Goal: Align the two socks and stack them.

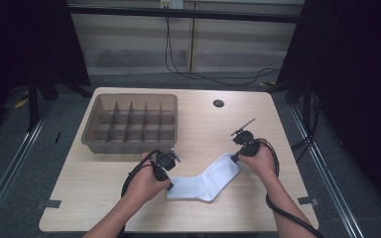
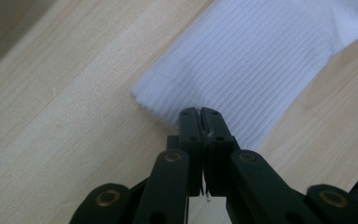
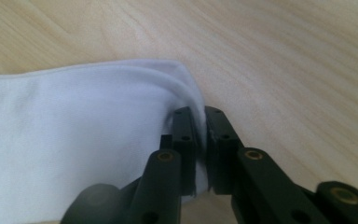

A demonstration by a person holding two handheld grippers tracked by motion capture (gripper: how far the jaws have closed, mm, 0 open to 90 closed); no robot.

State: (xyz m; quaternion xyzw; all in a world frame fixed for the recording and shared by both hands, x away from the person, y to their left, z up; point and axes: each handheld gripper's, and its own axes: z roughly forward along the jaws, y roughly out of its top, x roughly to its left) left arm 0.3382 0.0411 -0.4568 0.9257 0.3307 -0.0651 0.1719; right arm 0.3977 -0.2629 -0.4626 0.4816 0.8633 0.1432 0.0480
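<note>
A white sock lies flat on the tabletop, bent at the heel, between the two hands and near the person's edge; the left tool is clenched on the ribbed cuff end, its jaws pressed together with a thin pinch of the hem between them; the right tool is clamped on the toe end, the cloth's rounded edge running into the narrow slot between its jaws

The step in hand looks like a two-ended hold for folding or lifting the sock toward the tray; to do it well, both pinches should catch both layers of the knit, not just the top one, since the left bite sits very close to the hem and could slip off under tension; lifting both ends evenly and keeping the cloth only lightly taut would stop the heel from sagging or twisting; a fold would best bring toe over cuff with edges lined up

The brown divider tray stands at the far left of the tabletop, well apart from the sock; its small compartments, set in rows, all look empty as far as the high view shows
</note>
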